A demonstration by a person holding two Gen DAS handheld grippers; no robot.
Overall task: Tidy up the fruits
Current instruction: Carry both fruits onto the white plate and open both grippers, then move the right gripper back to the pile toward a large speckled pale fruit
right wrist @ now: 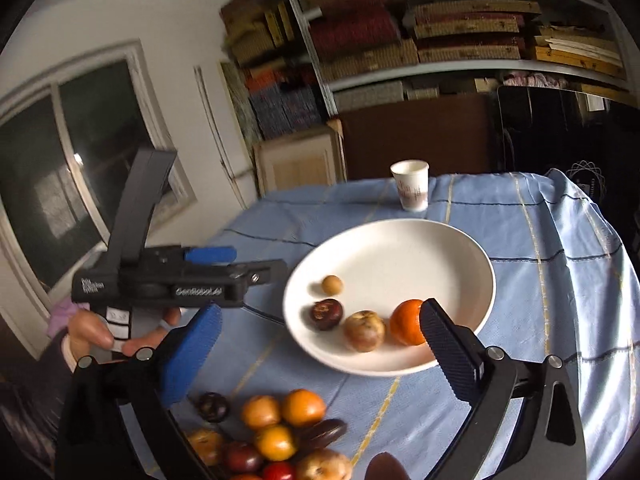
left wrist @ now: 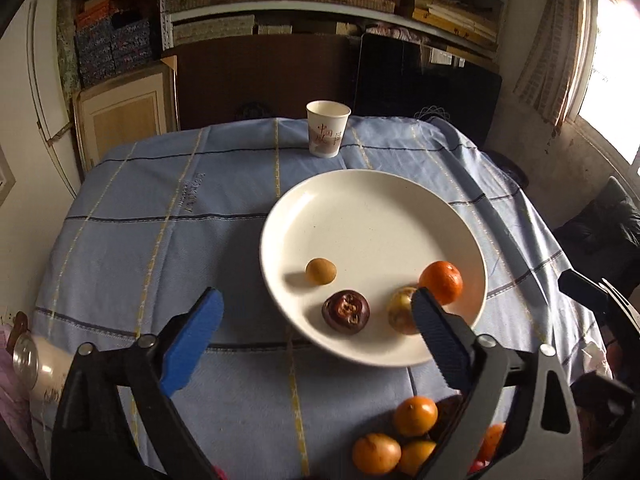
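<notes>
Both tongs gape wide, holding nothing: left tongs [left wrist: 316, 316], right tongs [right wrist: 320, 332]. Loose fruit pile [right wrist: 276, 436] sits nearest on the blue-checked surface [left wrist: 160, 248]. Beyond it, white plate [left wrist: 360, 216] carries mangosteen [left wrist: 346, 312], yellowish fruit [right wrist: 364, 330], orange [left wrist: 442, 282], longan [left wrist: 321, 271]. Farthest back, paper cup [left wrist: 328, 128] stands upright.

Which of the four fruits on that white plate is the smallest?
The little round tan fruit, lying apart toward the plate's middle. The dark purple one, the yellowish one and the orange are all clearly bigger.
</notes>
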